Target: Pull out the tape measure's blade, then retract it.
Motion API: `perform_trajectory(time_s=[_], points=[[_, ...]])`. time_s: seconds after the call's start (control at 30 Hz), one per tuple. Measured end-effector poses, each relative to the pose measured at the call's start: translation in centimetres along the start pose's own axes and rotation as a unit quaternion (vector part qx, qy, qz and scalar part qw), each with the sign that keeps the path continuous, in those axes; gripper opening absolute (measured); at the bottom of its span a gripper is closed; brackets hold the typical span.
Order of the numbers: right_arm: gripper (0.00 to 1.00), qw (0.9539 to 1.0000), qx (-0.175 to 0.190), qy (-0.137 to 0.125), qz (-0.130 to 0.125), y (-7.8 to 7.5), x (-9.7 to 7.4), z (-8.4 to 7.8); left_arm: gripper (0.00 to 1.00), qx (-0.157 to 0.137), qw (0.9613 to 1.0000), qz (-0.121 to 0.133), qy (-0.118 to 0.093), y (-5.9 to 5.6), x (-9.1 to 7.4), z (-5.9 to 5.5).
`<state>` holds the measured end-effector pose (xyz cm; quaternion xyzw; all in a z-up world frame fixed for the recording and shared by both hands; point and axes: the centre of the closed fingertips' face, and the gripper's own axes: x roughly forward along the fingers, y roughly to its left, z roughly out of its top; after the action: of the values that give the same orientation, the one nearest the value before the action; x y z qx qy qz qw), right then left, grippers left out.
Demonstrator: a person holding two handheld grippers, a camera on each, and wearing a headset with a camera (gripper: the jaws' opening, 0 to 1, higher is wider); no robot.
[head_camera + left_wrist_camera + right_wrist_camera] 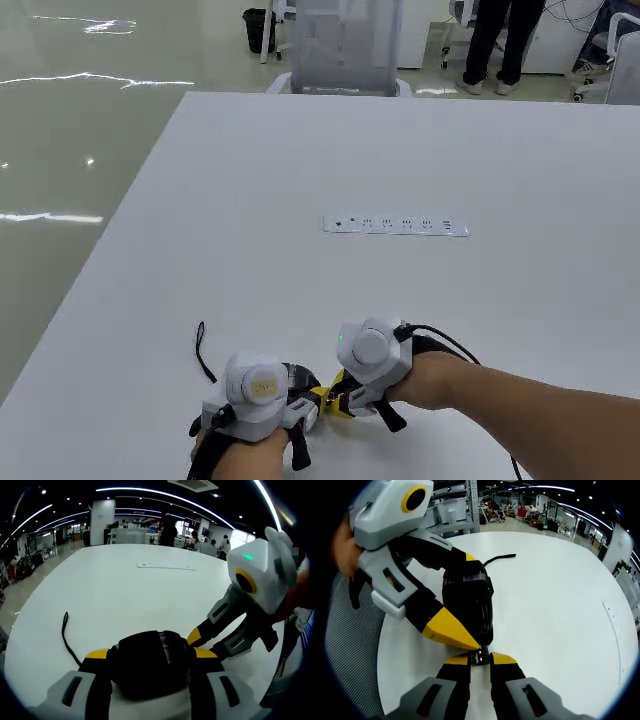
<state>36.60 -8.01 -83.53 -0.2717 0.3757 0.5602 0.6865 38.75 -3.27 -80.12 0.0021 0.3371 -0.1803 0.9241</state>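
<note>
The black tape measure [150, 672] is down by the near edge of the white desk [400, 150]. Its case is clamped between the yellow-tipped jaws of the left hand-held gripper [151, 654], which are spread to the case's width and press on both of its sides. The right hand-held gripper [480, 661] meets it from the side with its jaws almost together, pinching the blade tip [480, 655] at the case's mouth. A black wrist strap [65, 630] trails from the case across the desk. Farther back lies a white power strip [395, 225].
</note>
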Motion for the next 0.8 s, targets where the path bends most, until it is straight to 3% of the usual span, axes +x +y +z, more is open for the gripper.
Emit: perform_trajectory(time_s=[0.67, 0.73, 0.77, 0.8], points=[[0.15, 0.9995, -0.001, -0.031, -0.001, 0.18, 0.20, 0.52, 0.59, -0.006, 1.0000, -0.004, -0.001, 0.09, 0.02, 0.04], [0.16, 0.9993, -0.021, -0.031, 0.003, 0.32, 0.19, 0.39, 0.59, -0.005, 1.0000, -0.006, 0.000, 0.09, 0.03, 0.03], [0.16, 0.9984, -0.050, -0.025, 0.002, 0.27, 0.18, 0.22, 0.59, -0.003, 1.0000, -0.007, 0.001, 0.05, 0.02, 0.01], [0.16, 0.9985, -0.046, -0.028, 0.000, 0.38, 0.22, 0.18, 0.59, -0.002, 1.0000, -0.007, 0.001, 0.04, 0.03, 0.00]])
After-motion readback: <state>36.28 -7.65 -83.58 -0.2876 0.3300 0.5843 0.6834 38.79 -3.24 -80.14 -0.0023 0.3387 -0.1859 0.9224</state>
